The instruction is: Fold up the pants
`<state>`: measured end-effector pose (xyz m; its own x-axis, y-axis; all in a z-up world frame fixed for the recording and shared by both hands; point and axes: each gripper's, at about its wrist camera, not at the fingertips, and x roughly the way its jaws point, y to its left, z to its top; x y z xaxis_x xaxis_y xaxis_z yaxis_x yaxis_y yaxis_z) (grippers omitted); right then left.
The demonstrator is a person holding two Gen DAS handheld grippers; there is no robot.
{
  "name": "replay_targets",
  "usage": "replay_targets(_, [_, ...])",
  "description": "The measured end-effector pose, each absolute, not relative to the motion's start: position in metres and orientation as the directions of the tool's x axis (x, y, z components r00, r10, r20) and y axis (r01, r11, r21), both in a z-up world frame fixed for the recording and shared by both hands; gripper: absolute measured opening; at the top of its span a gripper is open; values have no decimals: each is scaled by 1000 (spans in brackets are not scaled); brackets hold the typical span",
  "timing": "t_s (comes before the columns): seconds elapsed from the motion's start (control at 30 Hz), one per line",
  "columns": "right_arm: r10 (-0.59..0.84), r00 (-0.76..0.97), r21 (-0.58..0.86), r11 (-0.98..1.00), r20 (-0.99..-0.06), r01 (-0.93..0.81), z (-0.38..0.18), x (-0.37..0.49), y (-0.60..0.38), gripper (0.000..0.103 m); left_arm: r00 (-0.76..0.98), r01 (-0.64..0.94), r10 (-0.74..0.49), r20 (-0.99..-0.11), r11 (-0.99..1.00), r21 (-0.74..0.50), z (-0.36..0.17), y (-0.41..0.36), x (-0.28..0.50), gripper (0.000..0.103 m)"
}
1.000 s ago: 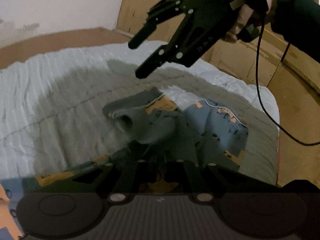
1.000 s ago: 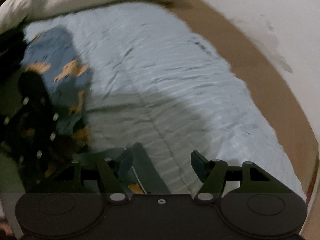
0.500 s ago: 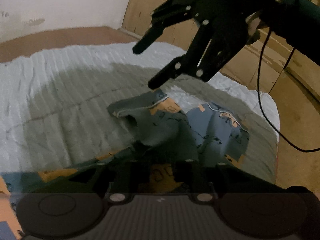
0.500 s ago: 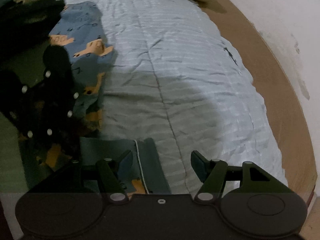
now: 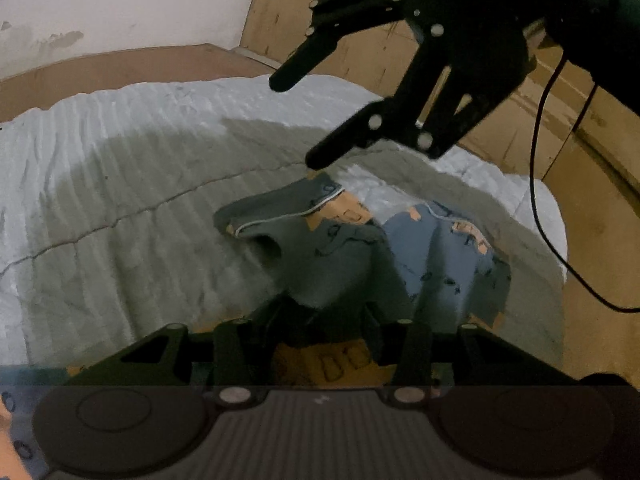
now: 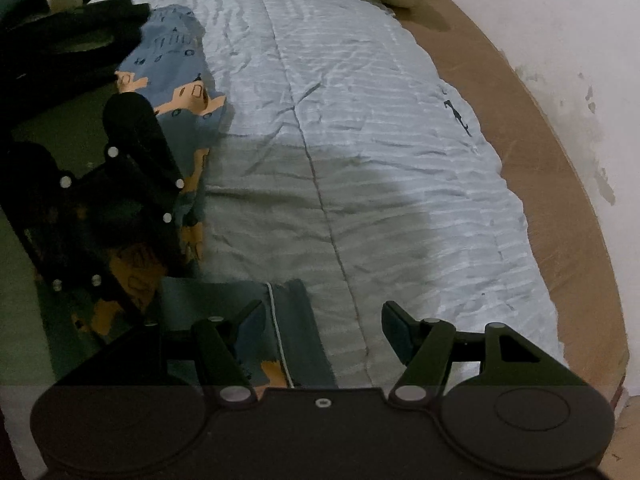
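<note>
Pants (image 5: 352,264) bunched on bed (image 5: 120,208), left tool (image 5: 320,332) opening with cloth between its fingers, right tool (image 6: 324,320) wide open, empty.

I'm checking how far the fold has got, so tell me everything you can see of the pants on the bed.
The pants are soft blue fabric printed with orange shapes and small dark marks. They lie crumpled, only partly folded, on the pale ribbed bedspread. One end with a thin white piped edge is turned over, showing a duller grey-blue side. The left gripper is opening with fabric bunched between its fingers. The right gripper is open over the piped end, apparently not gripping it.
</note>
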<state>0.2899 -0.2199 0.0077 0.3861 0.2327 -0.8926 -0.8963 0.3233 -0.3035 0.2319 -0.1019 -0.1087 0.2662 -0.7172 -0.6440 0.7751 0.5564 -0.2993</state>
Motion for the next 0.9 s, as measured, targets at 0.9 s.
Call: replay_targets(0.9, [187,156,-74,381,-970,-922,-20,280,-187,60,422,880,-670,-610,464,99,-92,-154,122,4])
